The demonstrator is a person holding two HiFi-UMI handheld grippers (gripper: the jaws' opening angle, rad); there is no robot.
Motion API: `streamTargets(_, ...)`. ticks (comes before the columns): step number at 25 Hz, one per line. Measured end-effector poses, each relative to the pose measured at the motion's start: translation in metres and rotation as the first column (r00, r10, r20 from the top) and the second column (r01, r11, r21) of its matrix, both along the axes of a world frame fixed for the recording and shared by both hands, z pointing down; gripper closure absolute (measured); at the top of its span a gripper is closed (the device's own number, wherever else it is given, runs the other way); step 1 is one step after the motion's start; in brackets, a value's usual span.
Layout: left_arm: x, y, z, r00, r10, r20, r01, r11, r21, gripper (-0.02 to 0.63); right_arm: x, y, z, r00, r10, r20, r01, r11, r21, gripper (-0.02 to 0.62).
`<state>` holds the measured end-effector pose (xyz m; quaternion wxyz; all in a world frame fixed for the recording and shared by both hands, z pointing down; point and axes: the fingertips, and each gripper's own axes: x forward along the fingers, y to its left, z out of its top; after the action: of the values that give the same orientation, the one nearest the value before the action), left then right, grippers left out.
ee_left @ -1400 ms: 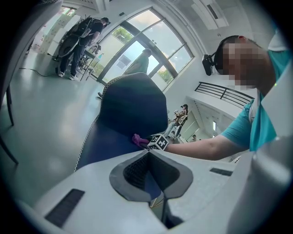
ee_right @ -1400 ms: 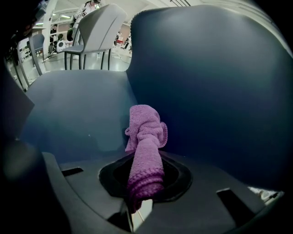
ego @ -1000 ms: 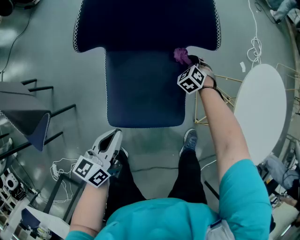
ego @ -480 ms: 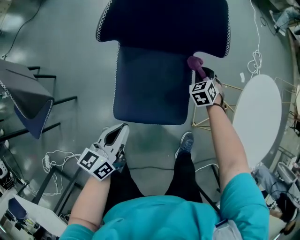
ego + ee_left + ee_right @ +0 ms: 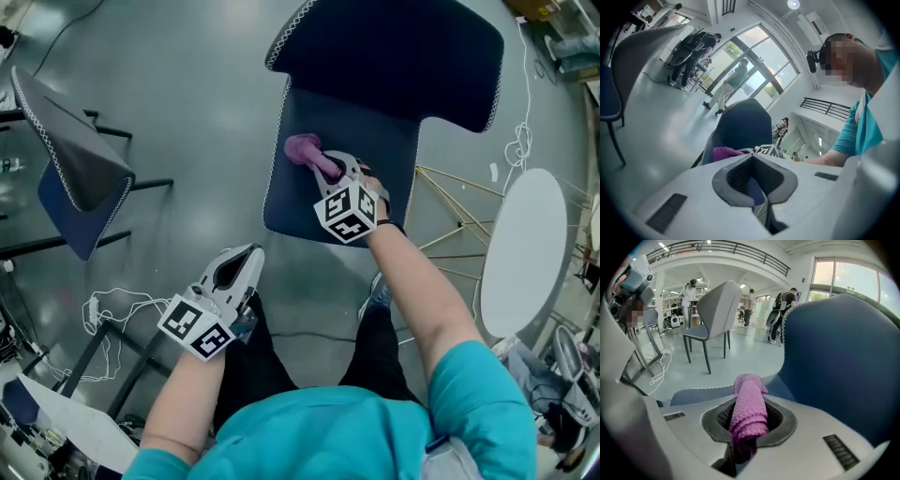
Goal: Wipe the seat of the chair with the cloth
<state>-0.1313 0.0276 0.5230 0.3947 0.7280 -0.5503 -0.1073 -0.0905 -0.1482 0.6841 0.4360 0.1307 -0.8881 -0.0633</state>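
Observation:
The dark blue chair has its seat in front of me and its backrest beyond. A rolled purple cloth rests on the seat's left part, and my right gripper is shut on it. In the right gripper view the cloth sticks out between the jaws of that gripper over the seat, with the backrest to the right. My left gripper hangs below the seat's front edge, away from the chair; its jaws are shut on nothing. It looks toward the cloth.
A second chair stands at the left. A white round table with gold wire legs is close on the right. A white cable lies on the floor at lower left. My shoe is by the seat's front.
My right gripper has carried the cloth from the seat's back right corner leftward across the seat. The view has swung, and the left gripper has hardly moved.

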Motion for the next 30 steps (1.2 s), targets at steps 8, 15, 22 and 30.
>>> streamTargets(8,-0.063,0.032,0.018,0.995,-0.066,0.072,0.07,0.997,-0.046,0.601,-0.087,0.031,0.029,0.992,-0.117,-0.045,0.117,0.993,0.003,0.534)
streamTargets(15,-0.075,0.04,0.027,0.993,-0.097,0.071,0.101,0.993,-0.053,0.601,-0.076,0.031,0.071,0.979,-0.14,-0.151,0.143,0.99,0.009,0.535)
streamTargets(22,-0.057,0.03,0.025,0.996,-0.078,0.048,0.08,0.996,-0.041,0.601,-0.067,0.026,0.071,0.976,-0.146,-0.165,0.151,0.988,0.018,0.535)
streamTargets(30,-0.046,0.017,0.02,0.997,-0.048,0.054,0.05,0.998,-0.033,0.601,-0.058,0.022,0.071,0.983,-0.117,-0.142,0.118,0.993,0.002,0.535)
